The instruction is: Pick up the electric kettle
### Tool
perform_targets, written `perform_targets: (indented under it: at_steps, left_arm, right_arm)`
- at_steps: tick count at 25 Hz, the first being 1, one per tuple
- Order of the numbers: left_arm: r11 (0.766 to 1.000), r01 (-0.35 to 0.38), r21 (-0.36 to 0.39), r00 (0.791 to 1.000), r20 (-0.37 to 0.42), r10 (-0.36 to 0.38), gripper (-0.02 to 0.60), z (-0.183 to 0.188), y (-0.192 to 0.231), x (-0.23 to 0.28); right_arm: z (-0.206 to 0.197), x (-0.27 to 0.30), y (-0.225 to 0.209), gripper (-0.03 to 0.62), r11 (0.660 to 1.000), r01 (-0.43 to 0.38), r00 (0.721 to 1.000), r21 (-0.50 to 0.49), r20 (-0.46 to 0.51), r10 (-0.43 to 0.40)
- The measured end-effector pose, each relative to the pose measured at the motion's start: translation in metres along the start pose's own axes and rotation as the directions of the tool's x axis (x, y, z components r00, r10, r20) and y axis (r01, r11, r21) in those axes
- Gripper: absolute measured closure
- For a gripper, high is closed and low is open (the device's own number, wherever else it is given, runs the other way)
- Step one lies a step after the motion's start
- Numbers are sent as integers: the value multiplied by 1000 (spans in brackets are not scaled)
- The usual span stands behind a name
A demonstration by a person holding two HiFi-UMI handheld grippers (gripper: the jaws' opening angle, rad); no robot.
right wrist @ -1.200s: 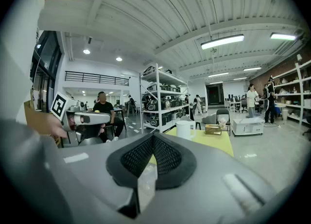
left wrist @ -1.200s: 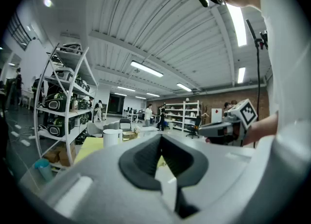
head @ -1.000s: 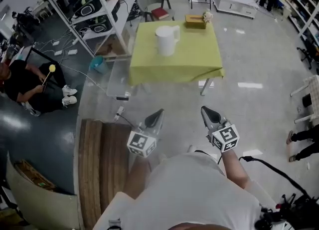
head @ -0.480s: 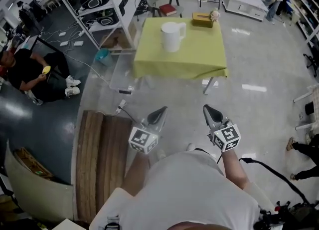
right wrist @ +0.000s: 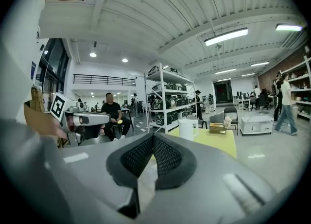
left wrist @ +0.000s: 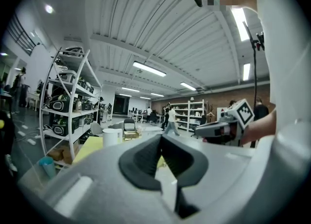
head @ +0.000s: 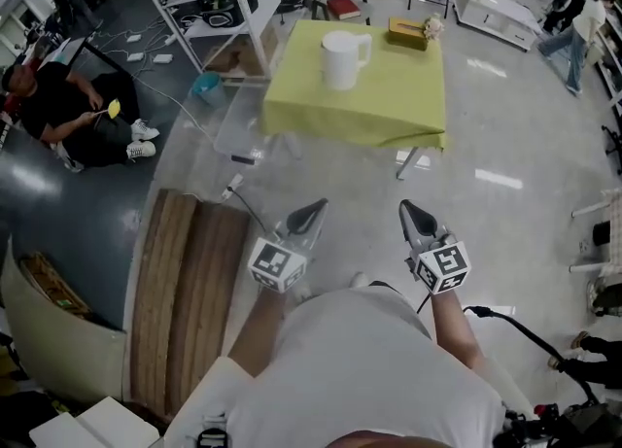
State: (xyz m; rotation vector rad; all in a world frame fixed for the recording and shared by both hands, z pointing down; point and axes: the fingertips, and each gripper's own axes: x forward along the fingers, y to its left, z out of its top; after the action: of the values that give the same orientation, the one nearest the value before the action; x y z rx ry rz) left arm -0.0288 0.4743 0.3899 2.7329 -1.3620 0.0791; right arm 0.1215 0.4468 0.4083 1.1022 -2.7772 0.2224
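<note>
Kettle (head: 342,59) shifted up-right in head view; left gripper (head: 316,209), right gripper (head: 408,211) closed, empty.

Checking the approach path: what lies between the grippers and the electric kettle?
Head view: only bare floor, then the near stretch of yellow-green tablecloth before the electric kettle. Left gripper and right gripper are short of it.
</note>
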Motion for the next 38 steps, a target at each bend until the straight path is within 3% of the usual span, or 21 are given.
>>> perform_targets:
  at_steps: [11, 19, 28, 38]
  left_arm:
    - [999, -44, -6, 999, -17, 44, 582, -13, -33, 31]
    - [999, -32, -7, 999, -26, 32, 582, -17, -37, 54]
    - [1000, -25, -2, 999, -32, 25, 583, -8, 11, 62]
    - [998, 57, -1, 998, -33, -57, 583, -9, 91, 97]
  right_arm:
    - [-16, -30, -41, 589, 999, -20, 1000, -39, -25, 19]
    - [-23, -36, -69, 589, 999, 7, 999, -31, -31, -8]
    - [-9, 3, -66, 589, 1000, 10, 1000, -30, -28, -11]
    - [7, 78, -81, 589, 996, 78, 997, 32, 7, -78]
